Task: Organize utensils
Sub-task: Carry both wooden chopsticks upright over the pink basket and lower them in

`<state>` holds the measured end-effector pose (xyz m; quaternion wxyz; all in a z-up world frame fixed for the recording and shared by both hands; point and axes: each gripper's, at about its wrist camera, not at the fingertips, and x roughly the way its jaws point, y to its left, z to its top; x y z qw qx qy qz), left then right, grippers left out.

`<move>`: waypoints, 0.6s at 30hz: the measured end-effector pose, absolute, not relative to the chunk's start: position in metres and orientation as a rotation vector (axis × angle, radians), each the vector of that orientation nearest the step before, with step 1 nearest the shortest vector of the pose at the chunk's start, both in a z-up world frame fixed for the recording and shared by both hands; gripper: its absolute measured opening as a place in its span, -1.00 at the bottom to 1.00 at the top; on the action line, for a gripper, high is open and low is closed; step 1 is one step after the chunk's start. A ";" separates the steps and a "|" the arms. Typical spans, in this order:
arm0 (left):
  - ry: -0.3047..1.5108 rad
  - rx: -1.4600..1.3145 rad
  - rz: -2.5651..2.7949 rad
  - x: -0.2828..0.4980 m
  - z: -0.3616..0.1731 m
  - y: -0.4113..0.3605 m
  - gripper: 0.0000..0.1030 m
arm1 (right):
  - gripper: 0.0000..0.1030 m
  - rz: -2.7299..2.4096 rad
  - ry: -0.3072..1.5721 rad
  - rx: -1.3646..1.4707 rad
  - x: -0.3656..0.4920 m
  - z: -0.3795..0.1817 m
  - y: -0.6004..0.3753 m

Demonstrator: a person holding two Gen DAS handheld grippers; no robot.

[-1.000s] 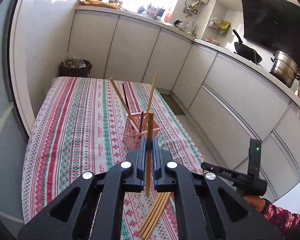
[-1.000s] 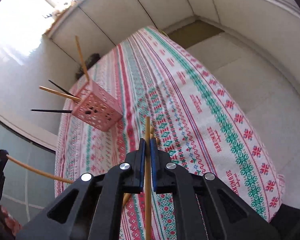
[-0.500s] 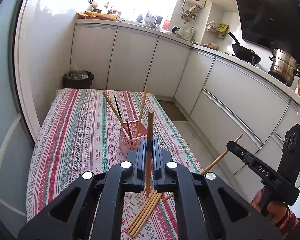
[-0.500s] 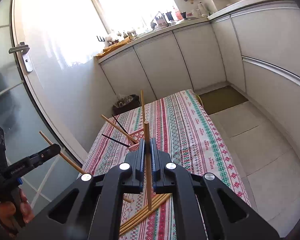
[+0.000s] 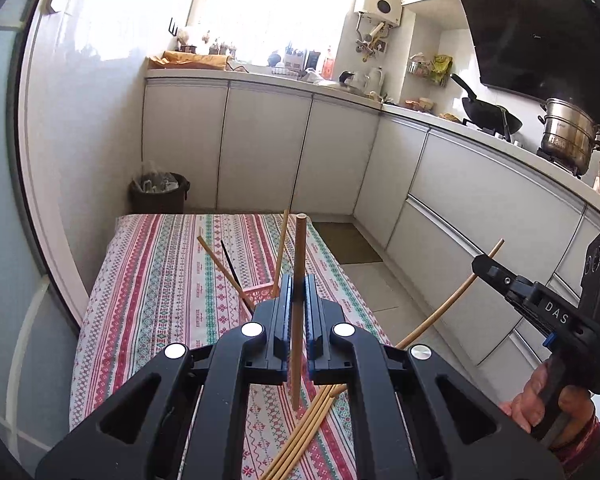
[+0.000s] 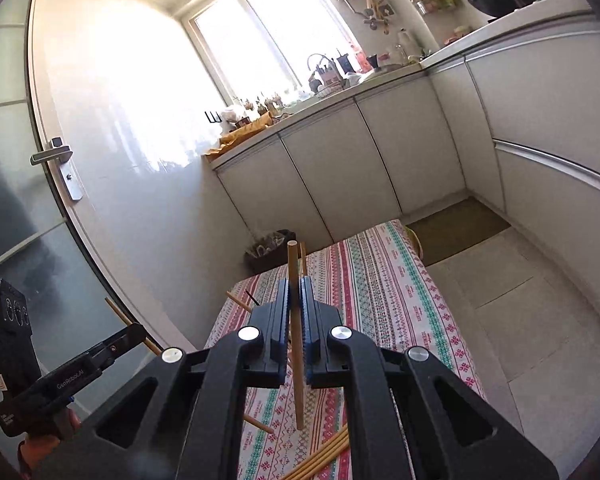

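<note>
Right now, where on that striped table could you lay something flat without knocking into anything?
The far end of the tablecloth, toward the bin, is bare, and so is its left side. It is crowded at the pink basket bristling with chopsticks and at the loose bundle on the near edge, beneath both hand-held grippers.

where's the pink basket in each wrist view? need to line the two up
Left wrist: pink basket sits centre frame, its rim just past the left gripper, chopsticks sticking out.
Right wrist: basket itself hidden behind the right gripper; only the chopstick ends show at its left.
Shared landmark: dark trash bin beyond the table's far end.
</note>
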<state>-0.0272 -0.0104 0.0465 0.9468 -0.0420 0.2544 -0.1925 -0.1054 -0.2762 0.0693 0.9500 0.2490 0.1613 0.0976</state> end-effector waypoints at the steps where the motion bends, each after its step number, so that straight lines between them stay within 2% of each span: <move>1: 0.508 -0.081 -0.392 -0.023 0.051 -0.013 -0.91 | -0.89 0.200 0.320 0.507 -0.101 0.073 -0.276; 10: 0.408 -0.095 -0.385 0.020 0.080 -0.022 -0.91 | -0.89 0.205 0.245 0.468 -0.040 0.110 -0.274; 18: 0.385 -0.112 -0.359 0.065 0.078 -0.025 -0.91 | -0.89 0.200 0.231 0.386 0.012 0.111 -0.255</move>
